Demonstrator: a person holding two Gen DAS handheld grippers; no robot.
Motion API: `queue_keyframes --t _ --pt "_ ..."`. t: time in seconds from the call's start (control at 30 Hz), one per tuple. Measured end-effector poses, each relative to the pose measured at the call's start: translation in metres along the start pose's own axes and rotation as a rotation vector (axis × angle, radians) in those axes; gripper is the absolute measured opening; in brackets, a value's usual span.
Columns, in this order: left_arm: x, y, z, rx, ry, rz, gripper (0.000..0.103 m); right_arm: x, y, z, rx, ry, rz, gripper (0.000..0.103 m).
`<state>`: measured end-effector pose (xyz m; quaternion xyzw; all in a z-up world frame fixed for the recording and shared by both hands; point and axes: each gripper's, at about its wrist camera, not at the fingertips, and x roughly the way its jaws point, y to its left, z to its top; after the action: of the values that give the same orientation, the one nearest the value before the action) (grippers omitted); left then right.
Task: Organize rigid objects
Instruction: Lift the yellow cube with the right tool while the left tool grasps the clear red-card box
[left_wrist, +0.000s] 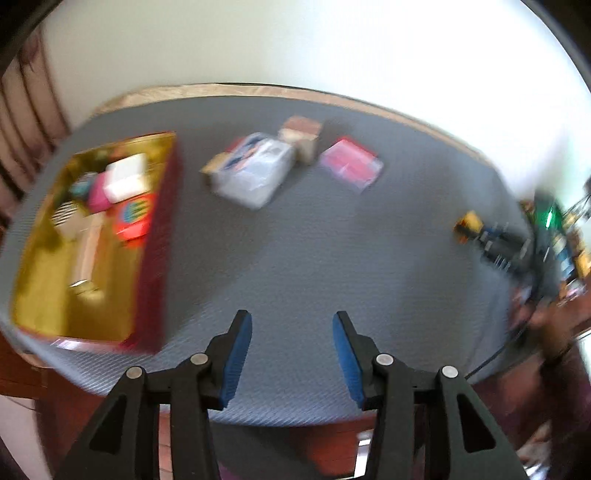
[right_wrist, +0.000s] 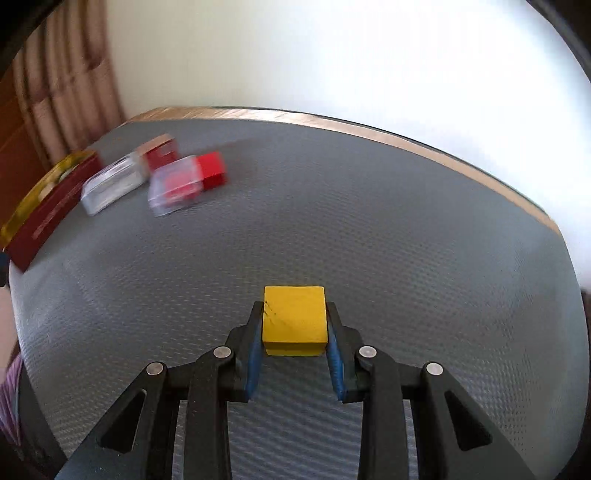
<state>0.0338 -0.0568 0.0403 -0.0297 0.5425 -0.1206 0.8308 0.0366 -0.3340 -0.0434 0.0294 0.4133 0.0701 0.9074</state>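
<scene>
A: What is nearest?

B: The right gripper (right_wrist: 294, 325) has its jaws clamped on a yellow block (right_wrist: 294, 320), gripped by its sides, likely for carrying to the box.

A: And the other?

B: The left gripper (left_wrist: 292, 328) hovers over the grey mat (left_wrist: 295, 258), jaws apart, holding nothing.

A: Farther off?

B: At far left a gold-lined red box (left_wrist: 155, 236) holds several sorted items; clear cases (left_wrist: 255, 170) and blocks (left_wrist: 303, 136) lie loose beyond, probably awaiting sorting.
</scene>
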Motion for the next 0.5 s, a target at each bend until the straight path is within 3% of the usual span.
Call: queue_keyframes --t 0.23,0.37,0.5 --pt "0.052 -0.041 0.087 -0.142 0.092 -0.100 0.048 -0.006 -0.029 -0.007 0.096 -0.045 0.061 0.028" --pt "0.079 -0.055 0.124 -0.171 0.111 -0.051 0.048 -0.015 -0.037 -0.013 0.134 -0.059 0.104 0.028" --pt "0.104 -0.056 0.145 -0.260 0.162 -0.057 0.048 -0.020 -0.039 -0.015 0.121 -0.066 0.144 0.028"
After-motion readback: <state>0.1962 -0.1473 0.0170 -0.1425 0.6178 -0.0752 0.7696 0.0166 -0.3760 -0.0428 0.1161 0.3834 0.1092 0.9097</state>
